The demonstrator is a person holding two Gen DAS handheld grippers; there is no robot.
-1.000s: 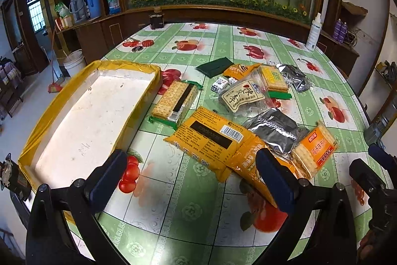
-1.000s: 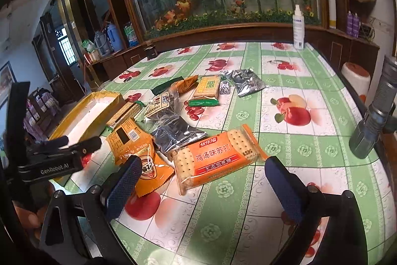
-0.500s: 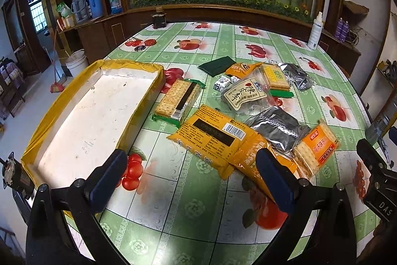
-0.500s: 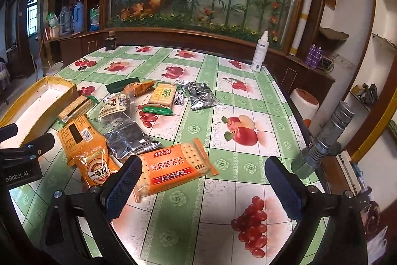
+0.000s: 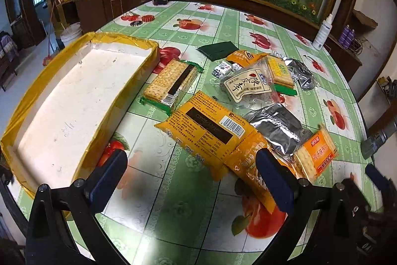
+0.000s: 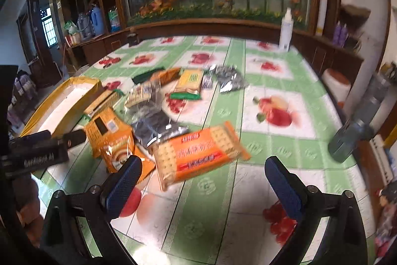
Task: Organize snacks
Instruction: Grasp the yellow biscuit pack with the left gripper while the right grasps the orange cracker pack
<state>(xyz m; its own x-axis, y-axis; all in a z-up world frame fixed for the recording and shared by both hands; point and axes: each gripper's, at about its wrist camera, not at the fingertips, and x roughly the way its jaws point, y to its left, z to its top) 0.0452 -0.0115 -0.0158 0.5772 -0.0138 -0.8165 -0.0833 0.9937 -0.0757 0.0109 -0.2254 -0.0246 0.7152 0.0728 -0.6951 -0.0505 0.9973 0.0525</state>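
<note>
Firstly, at the far left of the table point(image 5: 173, 215) lies a long tray point(image 5: 62, 116) with a yellow rim and a white inside; nothing lies in it. Just beside its right wall is a cracker pack with green ends point(image 5: 171, 83). Near the middle lies a big yellow bag point(image 5: 206, 128) with a barcode, and its near end overlaps an orange bag point(image 5: 250, 160). Farther back are a dark green flat packet point(image 5: 218, 50), a clear bag with a white label point(image 5: 245, 86) and a yellow cracker pack point(image 5: 279, 71). To the right, a silver bag point(image 5: 280, 128) lies touching an orange cracker pack point(image 6: 198, 153). A white spray bottle point(image 6: 285, 29) stands at the far right edge.

The left claw point(image 5: 191, 180) hovers over the near table with fingers wide apart, holding nothing. The right claw point(image 6: 203, 180) is also spread wide and empty, just near of the orange cracker pack; this view is blurred.
</note>
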